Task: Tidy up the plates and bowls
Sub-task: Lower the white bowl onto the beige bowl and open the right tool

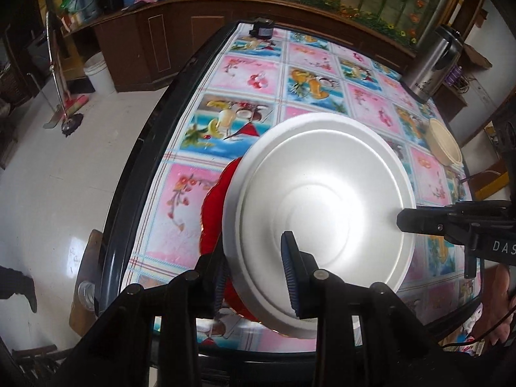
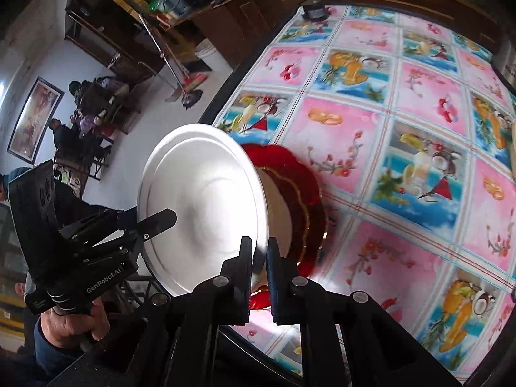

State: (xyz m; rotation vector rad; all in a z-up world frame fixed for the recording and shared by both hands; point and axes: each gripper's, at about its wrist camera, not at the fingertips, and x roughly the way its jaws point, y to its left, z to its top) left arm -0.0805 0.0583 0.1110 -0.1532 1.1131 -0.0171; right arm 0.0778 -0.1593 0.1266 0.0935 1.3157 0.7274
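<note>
Rim gripped at both sides: the left gripper (image 1: 254, 277) pinches the white plate (image 1: 322, 206) at its near edge, tilted above the red plate (image 2: 300, 193) on the table (image 2: 403, 148); the right gripper (image 2: 258, 261) clamps the opposite rim. It looks stiff, smooth, probably breakable; rims seem the safest hold.

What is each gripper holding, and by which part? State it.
Both hold the round white plate by its rim: left gripper at one edge, right gripper at the opposite edge, above the red scalloped plate.

Patterned table (image 1: 251, 74), red plate (image 2: 309, 190), bowl (image 1: 446, 143)
</note>
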